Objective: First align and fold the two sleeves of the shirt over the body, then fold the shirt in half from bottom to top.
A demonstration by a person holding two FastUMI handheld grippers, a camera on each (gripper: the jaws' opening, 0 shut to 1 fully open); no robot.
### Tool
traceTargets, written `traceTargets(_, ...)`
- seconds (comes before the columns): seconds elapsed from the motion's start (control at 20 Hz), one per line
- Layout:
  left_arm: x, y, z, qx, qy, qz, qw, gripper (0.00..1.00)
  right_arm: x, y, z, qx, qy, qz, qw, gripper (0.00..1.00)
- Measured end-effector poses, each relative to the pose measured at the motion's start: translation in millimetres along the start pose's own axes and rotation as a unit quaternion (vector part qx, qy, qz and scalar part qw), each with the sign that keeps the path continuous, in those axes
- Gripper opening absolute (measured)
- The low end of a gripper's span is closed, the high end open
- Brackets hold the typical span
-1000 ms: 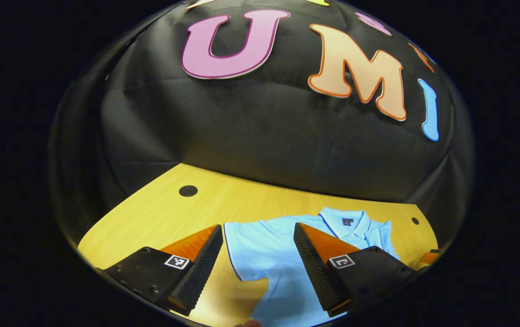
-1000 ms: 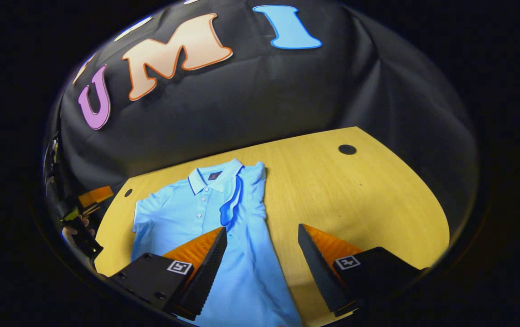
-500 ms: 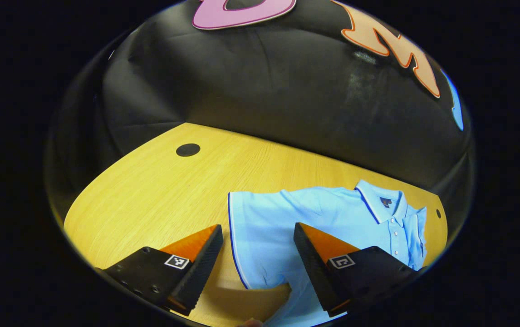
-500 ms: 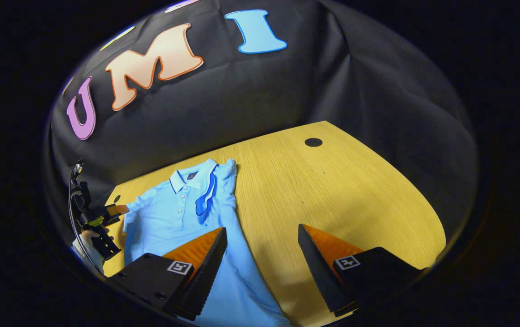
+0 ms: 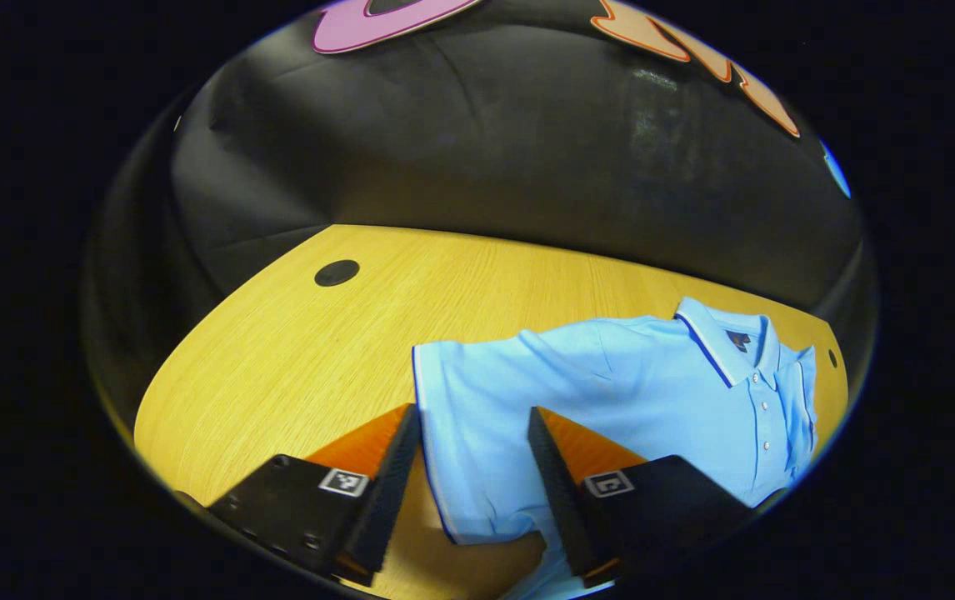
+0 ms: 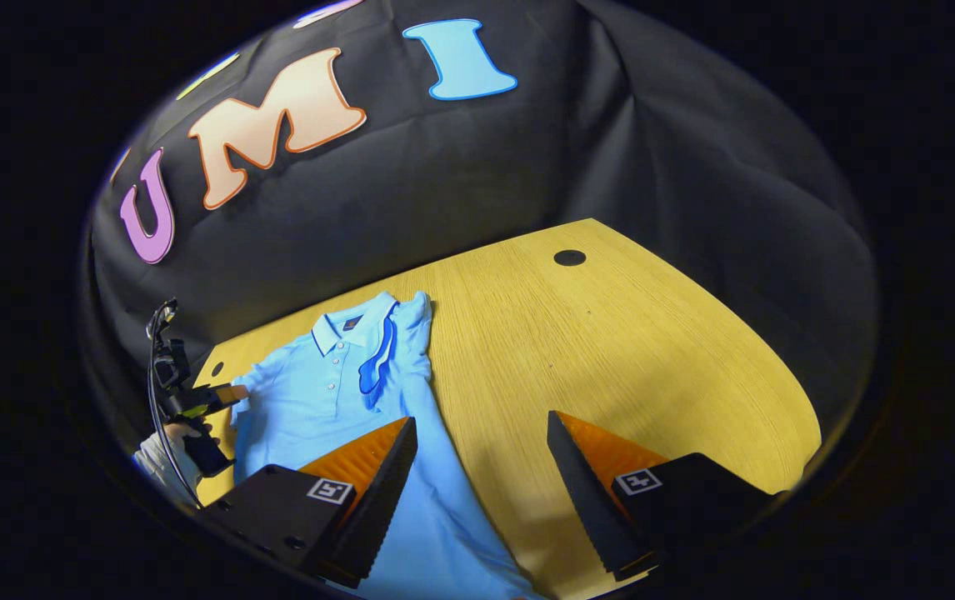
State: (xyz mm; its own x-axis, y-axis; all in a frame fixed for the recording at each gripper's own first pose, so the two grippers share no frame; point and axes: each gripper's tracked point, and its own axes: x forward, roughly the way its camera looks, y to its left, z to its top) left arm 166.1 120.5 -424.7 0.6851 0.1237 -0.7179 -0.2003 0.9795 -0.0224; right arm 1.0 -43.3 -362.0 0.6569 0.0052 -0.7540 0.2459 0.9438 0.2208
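Note:
A light blue polo shirt [image 5: 652,392] lies face up on the yellow wooden table [image 5: 294,350], collar toward the wall. Its near sleeve [image 5: 469,392] lies spread flat. My left gripper [image 5: 471,412] is open and low, with that sleeve's cuff between the fingers. In the right gripper view the shirt [image 6: 311,408] has its other sleeve [image 6: 382,367] folded over the chest. My right gripper [image 6: 482,418] hangs open above the shirt's lower side edge, holding nothing. The left gripper [image 6: 223,393], in a hand, sits at the shirt's far sleeve.
A black round cap [image 5: 337,272] sits in the table left of the shirt, and another cap [image 6: 569,257] lies far right. A small hole [image 6: 217,367] is near the collar side. Bare tabletop [image 6: 627,350] stretches right of the shirt. Black cloth walls the back.
My left gripper has dropped and moved in over the spread sleeve, and its fingers have narrowed a little around the cuff. The right gripper drew back slightly, then held still.

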Motion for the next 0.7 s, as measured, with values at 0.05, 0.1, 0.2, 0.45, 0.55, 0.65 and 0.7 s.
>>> traceTargets(0.05,0.2,-4.6,-0.9,0.002,0.001,-0.005,1.000,0.68,-0.2,-0.3,-0.2,-0.001,0.000,0.001,1.000,0.98)
traceTargets(0.1,1.1,-10.5,-1.7,0.005,0.004,-0.015,1.000,0.50,-0.3,-0.2,0.0,-0.002,0.000,0.003,1.000,0.98)
traceTargets(0.2,1.8,-18.9,1.1,0.001,0.002,-0.027,1.000,0.24,-2.8,0.6,1.2,-0.004,-0.003,0.007,1.000,0.98)
traceTargets(0.45,-8.0,-28.6,1.1,-0.021,0.008,-0.006,1.000,0.00,-12.1,-8.0,8.1,-0.006,-0.014,0.009,1.000,0.98)
traceTargets(0.55,-16.6,-45.9,15.7,-0.036,-0.013,-0.022,0.999,0.00,-17.1,-15.6,8.0,-0.005,-0.016,0.008,1.000,0.98)
traceTargets(0.65,-25.0,-61.5,26.8,-0.024,-0.030,-0.035,0.999,0.00,-21.3,-21.9,6.4,-0.003,-0.017,0.007,1.000,0.98)
traceTargets(0.7,-27.9,-73.1,32.1,-0.011,-0.034,-0.045,0.998,0.00,-24.1,-24.5,4.6,-0.002,-0.017,0.007,1.000,0.98)
